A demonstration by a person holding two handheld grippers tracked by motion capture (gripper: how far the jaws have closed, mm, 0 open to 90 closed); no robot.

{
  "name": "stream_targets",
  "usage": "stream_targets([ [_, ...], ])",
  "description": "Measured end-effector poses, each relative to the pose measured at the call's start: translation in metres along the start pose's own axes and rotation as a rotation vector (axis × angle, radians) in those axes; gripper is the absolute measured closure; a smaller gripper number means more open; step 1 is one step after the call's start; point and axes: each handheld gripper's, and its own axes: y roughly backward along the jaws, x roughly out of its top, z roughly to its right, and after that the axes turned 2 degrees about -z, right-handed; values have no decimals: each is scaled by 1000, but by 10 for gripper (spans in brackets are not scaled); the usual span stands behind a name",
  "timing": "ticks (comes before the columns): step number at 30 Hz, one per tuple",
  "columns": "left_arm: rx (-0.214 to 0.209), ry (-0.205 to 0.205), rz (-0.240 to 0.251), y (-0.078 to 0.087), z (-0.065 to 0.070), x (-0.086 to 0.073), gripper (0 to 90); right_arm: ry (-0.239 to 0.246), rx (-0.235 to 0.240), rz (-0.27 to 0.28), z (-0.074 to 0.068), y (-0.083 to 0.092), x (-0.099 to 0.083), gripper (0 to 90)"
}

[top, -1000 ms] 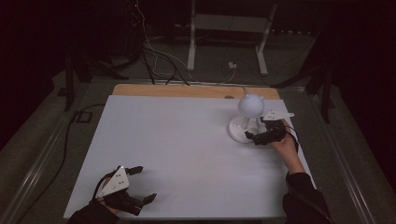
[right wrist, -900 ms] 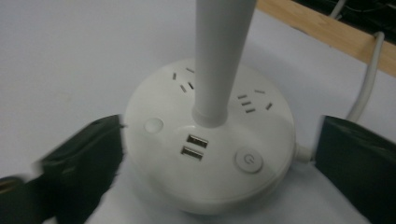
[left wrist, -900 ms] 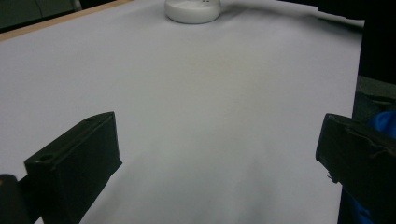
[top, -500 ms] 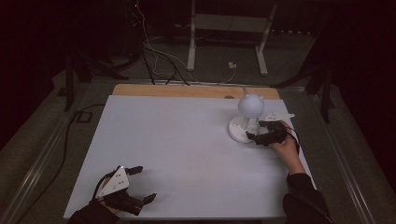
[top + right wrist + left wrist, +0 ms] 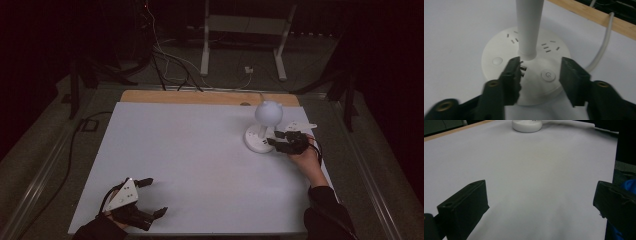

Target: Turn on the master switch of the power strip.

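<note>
Hovering my right gripper [image 5: 540, 68], jaws apart, over lamp base [image 5: 499, 47] power button [image 5: 548, 74]; left gripper [image 5: 142, 200] released, resting on table [image 5: 190, 165].

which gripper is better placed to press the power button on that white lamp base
The right gripper. Its open jaws sit over the lamp base, either side of the power button. The left gripper rests open at the table's near left corner, far from the base.

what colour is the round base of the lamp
White, like its stem; the lamp base shows best in the right gripper view.
</note>
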Motion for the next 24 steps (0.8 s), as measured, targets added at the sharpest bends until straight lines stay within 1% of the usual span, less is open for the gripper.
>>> stream_targets([
  [1,1,0,0,0,0,0,2,-9,8,0,0,0,0,579],
  [5,1,1,0,0,0,0,2,-14,29,7,1,2,1,672],
  [8,0,1,0,0,0,0,2,-10,41,11,2,4,2,724],
  [10,-1,0,1,0,0,0,2,-7,45,15,2,5,2,743],
  [13,-1,1,1,0,0,0,2,14,46,20,2,7,3,788],
  [15,-1,1,0,0,0,0,2,17,50,29,2,9,4,811],
  [19,-3,1,0,0,0,0,2,30,48,25,2,11,6,893],
  [24,-2,1,-1,0,0,0,2,34,44,41,2,12,8,900],
])
